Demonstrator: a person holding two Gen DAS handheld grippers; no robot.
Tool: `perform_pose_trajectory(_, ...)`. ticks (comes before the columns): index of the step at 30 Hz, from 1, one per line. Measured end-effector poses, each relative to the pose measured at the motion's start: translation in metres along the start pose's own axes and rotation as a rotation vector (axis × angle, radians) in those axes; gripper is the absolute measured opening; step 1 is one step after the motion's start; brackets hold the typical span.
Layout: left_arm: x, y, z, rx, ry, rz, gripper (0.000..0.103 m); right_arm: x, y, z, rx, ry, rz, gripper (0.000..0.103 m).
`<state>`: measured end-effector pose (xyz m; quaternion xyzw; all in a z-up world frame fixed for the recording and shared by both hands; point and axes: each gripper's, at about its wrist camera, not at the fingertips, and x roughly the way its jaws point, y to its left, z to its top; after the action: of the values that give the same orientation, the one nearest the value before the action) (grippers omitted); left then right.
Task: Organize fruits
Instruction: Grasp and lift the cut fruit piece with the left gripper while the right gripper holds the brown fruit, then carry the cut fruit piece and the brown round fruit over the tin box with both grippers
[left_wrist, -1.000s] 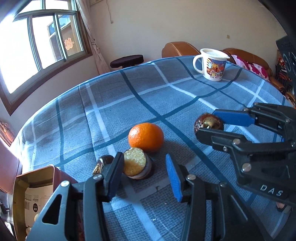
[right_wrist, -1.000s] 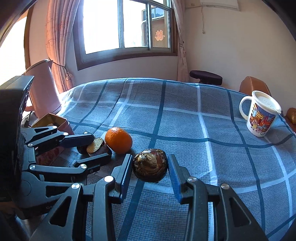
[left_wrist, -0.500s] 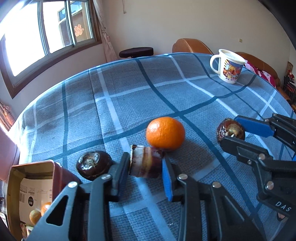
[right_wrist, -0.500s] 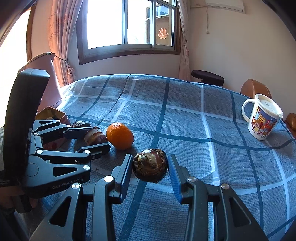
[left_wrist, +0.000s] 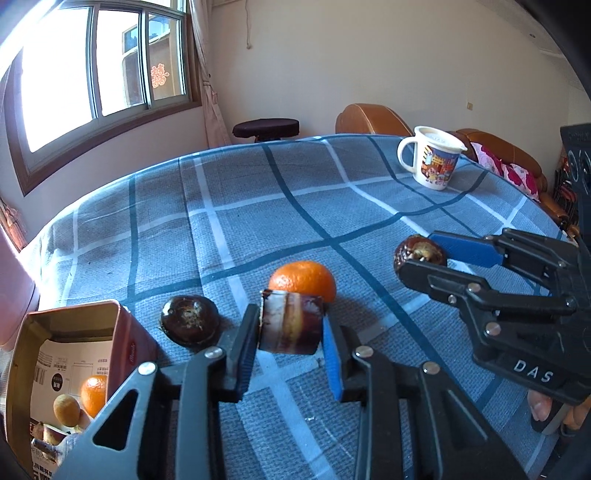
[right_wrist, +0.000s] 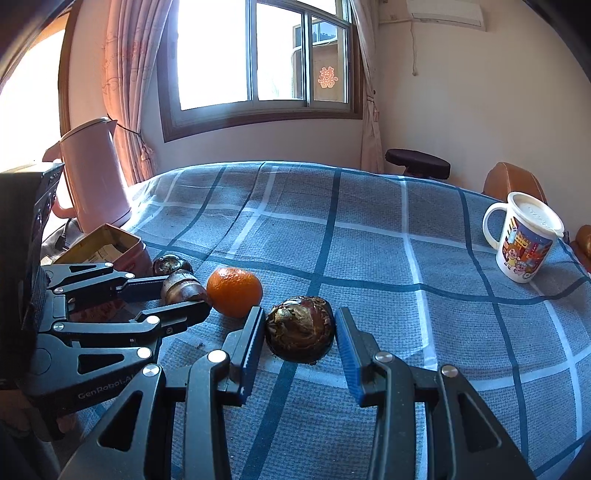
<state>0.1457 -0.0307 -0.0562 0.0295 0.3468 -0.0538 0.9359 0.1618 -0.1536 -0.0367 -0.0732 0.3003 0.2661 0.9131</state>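
- The left gripper (left_wrist: 290, 334) is clamped on a cut dark brown fruit (left_wrist: 290, 321), its pads pressing both sides; its jaws have just closed onto it.
- The right gripper (right_wrist: 300, 334) is clamped on a round dark brown fruit (right_wrist: 300, 328), which sits between its pads just above the blue checked tablecloth (right_wrist: 369, 236).
- An orange (left_wrist: 303, 278) lies just beyond the left gripper's tips; a whole dark fruit (left_wrist: 189, 319) lies just to its left.
- Only the left wrist view looks into the open red box (left_wrist: 74, 354) at the gripper's near left: 1 orange and about 2 yellowish fruits, though the shadowed corner is hard to read.
- Only the right wrist view shows a pink kettle (right_wrist: 94, 173) far to the left, behind that box.
- A cartoon mug (right_wrist: 524, 240) stands well off to the right.
- Compared with 1 second ago, the cut fruit has gone from resting on the cloth, cut face up, to lifted with its side showing.
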Motion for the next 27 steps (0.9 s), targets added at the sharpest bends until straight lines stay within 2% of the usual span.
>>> perform_pose_trajectory(9,-0.019,0.002,-0.003,-0.018,-0.082,0.014,0.034,-0.010,0.004,-0.001,-0.017,-0.057,0.033,0.041)
perform_pose_trajectory(17,-0.021,0.007,-0.003,-0.044,-0.087,-0.005,0.034,-0.017,0.006,-0.002,-0.033,-0.095,0.047,0.041)
perform_pose_trajectory(27,-0.036,0.008,-0.006,-0.055,-0.168,0.010,0.034,-0.029,0.008,-0.004,-0.048,-0.155,0.046,0.041)
